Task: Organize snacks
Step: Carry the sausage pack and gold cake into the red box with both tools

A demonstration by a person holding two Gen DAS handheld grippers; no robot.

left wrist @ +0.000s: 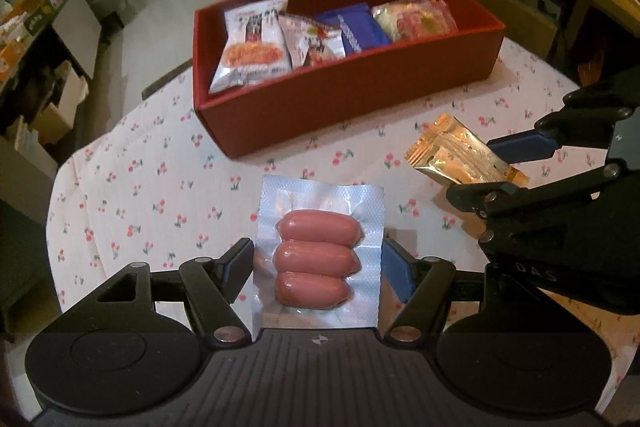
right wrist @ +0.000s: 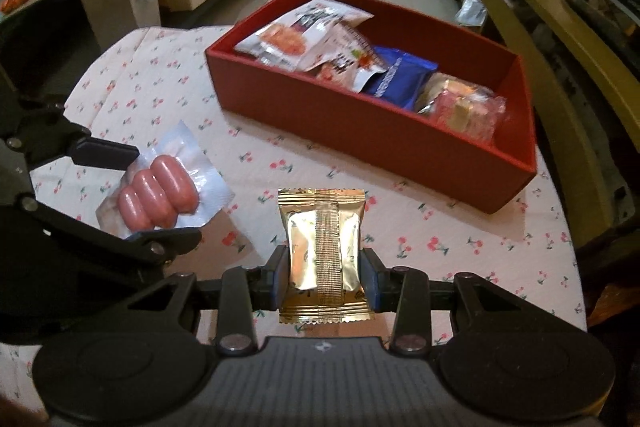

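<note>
While both packets are off the cloth and ready to travel, you have each one pinched across its width so the flat face stays up and the crimped ends hang free: your left gripper (left wrist: 318,261) squeezes the sausage pack (left wrist: 318,255) at its film margins, and your right gripper (right wrist: 325,277) clamps the gold packet (right wrist: 323,255) by its two side edges. The sausage pack is slick vacuum film drawn tight over three plump pink links, so its stiffness is in the middle and the borders will likely flex. The gold packet is crinkly foil with a ribbed back seam and serrated ends, puffed like a pillow. At twelve o'clock from your left gripper sits the red box (left wrist: 348,111), a rigid matte tray on the cherry-print tablecloth (left wrist: 160,187), with four bags leaning in a row along its far side; the near strip looks free, probably where these two belong.
</note>
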